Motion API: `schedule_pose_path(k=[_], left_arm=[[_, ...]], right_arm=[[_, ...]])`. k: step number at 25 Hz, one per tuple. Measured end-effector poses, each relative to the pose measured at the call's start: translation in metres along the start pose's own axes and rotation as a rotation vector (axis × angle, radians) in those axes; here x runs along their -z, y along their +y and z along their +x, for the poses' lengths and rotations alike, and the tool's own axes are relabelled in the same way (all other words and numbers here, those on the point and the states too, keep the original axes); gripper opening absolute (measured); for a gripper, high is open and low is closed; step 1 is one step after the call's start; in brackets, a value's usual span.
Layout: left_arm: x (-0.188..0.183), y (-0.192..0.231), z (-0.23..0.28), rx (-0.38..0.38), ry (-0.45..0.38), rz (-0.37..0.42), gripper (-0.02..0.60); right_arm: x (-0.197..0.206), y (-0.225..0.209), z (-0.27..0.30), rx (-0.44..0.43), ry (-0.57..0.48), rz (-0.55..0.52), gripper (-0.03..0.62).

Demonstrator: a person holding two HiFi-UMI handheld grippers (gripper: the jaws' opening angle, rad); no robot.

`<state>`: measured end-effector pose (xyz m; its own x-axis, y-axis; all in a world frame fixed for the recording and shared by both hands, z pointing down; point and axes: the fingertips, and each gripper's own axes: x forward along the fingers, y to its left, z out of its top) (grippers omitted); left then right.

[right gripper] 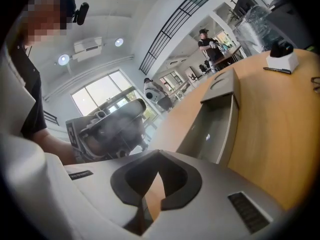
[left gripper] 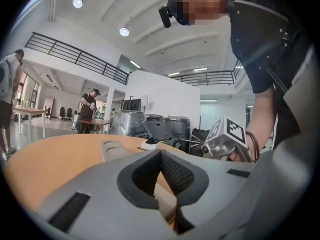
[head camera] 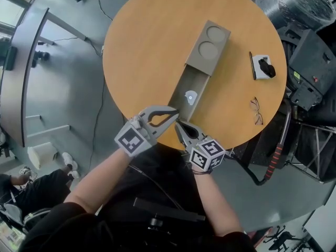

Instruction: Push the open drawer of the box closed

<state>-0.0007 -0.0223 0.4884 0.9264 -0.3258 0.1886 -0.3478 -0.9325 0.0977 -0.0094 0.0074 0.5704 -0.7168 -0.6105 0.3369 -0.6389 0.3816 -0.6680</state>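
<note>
The drawer (head camera: 185, 83) should be pushed squarely from its seven-o'clock end toward the box (head camera: 212, 56) at one o'clock by the left gripper (head camera: 176, 114) and right gripper (head camera: 177, 124) (both closed, empty).

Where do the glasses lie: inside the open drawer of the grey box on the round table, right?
No. The head view shows the glasses on the round table, apart from the grey box, not inside its open drawer.
</note>
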Motion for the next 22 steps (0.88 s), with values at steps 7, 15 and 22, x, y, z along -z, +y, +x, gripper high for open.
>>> schedule_pose_path(k=[7,15,22], left_arm=[[0.027,0.004,0.003,-0.015,0.022,-0.015,0.031],[0.041,0.009,0.002,-0.026,0.039,-0.028,0.031],[0.047,0.013,-0.002,-0.029,0.044,-0.048,0.031]], right_arm=[[0.033,-0.024,0.014,0.032,0.054,0.109,0.023],[0.052,-0.041,0.027,0.066,0.059,0.205,0.023],[0.054,-0.049,0.035,0.090,0.029,0.272,0.023]])
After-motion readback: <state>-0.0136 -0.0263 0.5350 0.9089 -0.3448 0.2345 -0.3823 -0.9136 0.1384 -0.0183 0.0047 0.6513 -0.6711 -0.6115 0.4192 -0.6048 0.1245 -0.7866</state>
